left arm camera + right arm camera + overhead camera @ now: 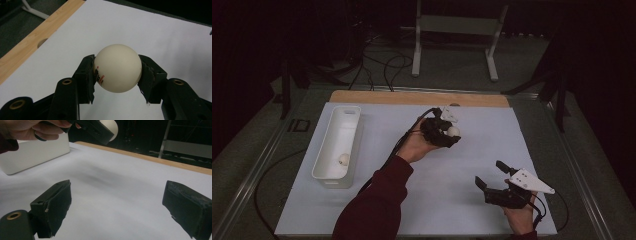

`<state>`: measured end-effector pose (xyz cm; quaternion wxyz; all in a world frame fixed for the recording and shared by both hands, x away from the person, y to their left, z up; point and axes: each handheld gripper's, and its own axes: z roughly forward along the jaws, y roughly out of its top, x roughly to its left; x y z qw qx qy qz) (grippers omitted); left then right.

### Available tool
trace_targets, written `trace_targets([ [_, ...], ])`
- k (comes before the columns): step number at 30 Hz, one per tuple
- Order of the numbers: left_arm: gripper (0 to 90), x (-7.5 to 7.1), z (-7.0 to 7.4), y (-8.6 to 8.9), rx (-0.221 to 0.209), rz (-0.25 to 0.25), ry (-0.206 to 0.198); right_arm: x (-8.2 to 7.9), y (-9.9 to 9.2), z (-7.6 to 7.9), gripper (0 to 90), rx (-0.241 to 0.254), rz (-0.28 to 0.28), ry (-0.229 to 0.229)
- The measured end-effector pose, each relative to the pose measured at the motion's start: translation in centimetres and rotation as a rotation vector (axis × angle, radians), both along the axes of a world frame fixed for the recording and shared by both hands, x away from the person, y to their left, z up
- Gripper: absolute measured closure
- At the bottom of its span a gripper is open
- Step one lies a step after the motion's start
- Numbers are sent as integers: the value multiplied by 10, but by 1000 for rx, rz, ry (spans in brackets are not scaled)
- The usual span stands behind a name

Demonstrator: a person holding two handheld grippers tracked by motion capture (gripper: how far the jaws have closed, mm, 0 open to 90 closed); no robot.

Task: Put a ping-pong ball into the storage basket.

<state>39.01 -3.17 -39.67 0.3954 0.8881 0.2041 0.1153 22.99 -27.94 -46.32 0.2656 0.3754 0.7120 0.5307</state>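
Right tool (116,207) gapes empty over white sheet (112,185).

Dark maroon sleeve (372,205) on the person's left arm. Both grippers are black, with brass-ringed screw holes behind worn, frayed pads (88,80); grey three-cornered plate (532,181) tops the right gripper (492,175).
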Motion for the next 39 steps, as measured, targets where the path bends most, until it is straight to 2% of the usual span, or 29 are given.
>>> trace_targets([
  [14,512,-3,9,12,-10,-13,-5,0,0,0,78,2,1,-1],
  [39,512,-12,20,36,10,-33,-30,0,1,-1,78,1,0,4],
])
